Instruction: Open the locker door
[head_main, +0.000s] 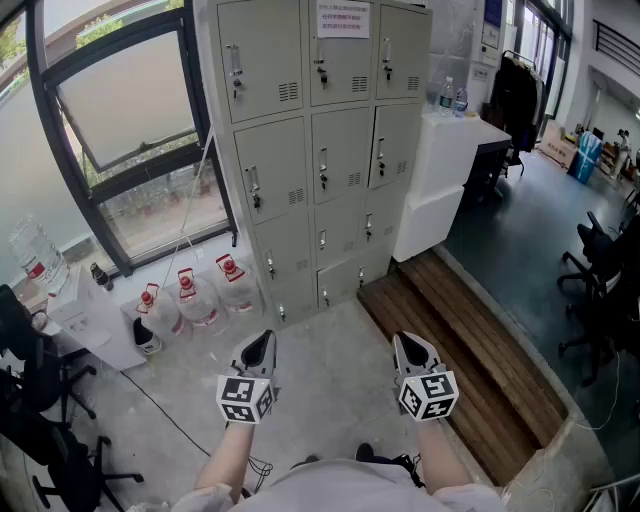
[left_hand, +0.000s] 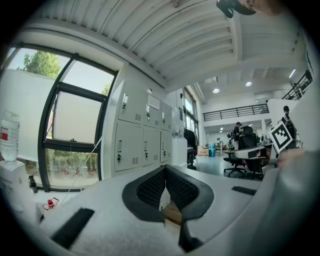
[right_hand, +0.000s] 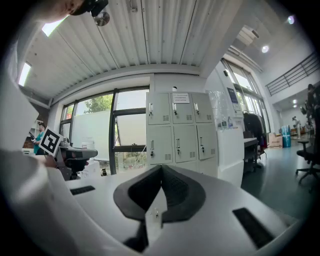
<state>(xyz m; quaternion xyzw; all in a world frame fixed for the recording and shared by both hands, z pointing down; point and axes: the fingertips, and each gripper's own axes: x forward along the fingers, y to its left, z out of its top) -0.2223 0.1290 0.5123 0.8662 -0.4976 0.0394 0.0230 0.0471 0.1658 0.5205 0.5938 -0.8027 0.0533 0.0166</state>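
Observation:
A bank of grey metal lockers (head_main: 320, 150) stands against the wall ahead, in three columns, every door closed, each with a small handle and lock. It also shows as the lockers (left_hand: 142, 135) in the left gripper view and the lockers (right_hand: 181, 134) in the right gripper view. My left gripper (head_main: 261, 347) and right gripper (head_main: 406, 346) hang side by side well short of the lockers, above the concrete floor. Both are shut, tips together, with nothing between them. In their own views the left gripper (left_hand: 165, 169) and right gripper (right_hand: 161, 168) point toward the lockers.
Three water jugs (head_main: 190, 298) with red caps stand on the floor left of the lockers, under a large window (head_main: 130, 130). A white cabinet (head_main: 440, 180) with bottles stands to the right. A wooden step (head_main: 470, 340) runs along the right. Office chairs (head_main: 40, 400) sit at far left and right.

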